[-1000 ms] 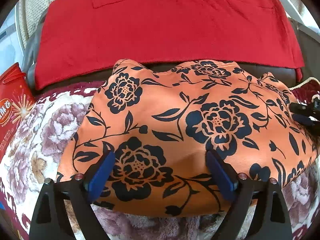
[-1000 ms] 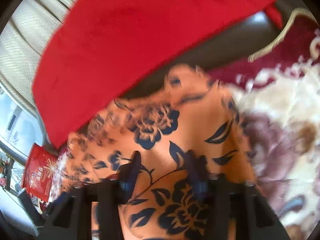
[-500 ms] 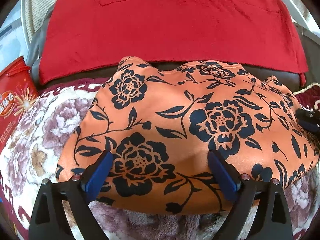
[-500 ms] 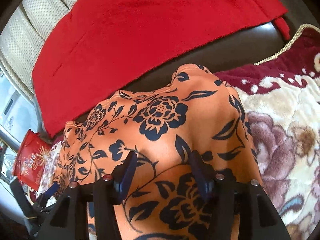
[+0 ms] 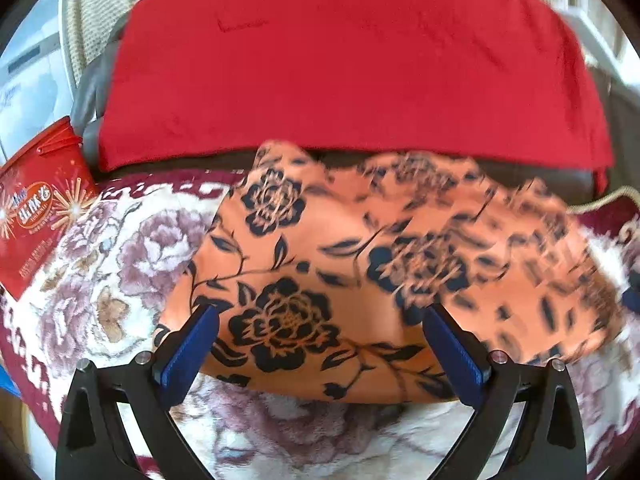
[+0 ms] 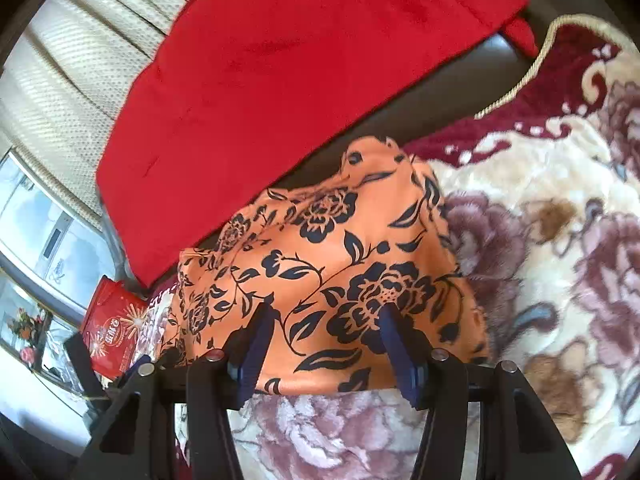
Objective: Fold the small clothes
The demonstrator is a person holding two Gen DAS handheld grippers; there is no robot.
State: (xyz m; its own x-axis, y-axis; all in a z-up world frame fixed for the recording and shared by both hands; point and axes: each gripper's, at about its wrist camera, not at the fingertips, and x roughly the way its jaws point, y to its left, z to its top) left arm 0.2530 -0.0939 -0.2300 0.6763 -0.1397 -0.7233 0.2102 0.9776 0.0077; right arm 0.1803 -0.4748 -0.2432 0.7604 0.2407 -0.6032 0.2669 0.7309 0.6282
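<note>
Cloth (image 5: 360,280), orange with black flowers, lies mid-frame on a floral blanket (image 5: 120,264), its far edge near a red towel (image 5: 340,72) across the top. The left claw (image 5: 320,344) gapes wide at the bottom, holding nothing, its blue pads over the cloth's near edge. The right claw (image 6: 324,348) is likewise spread and empty. A red bag (image 5: 36,216) sits at left.

Orange floral garment (image 6: 340,272) on plush floral blanket (image 6: 540,240); right claw (image 6: 326,344) spread over near hem. Red cloth (image 6: 288,64) behind. Red packet (image 6: 110,332) far left.
</note>
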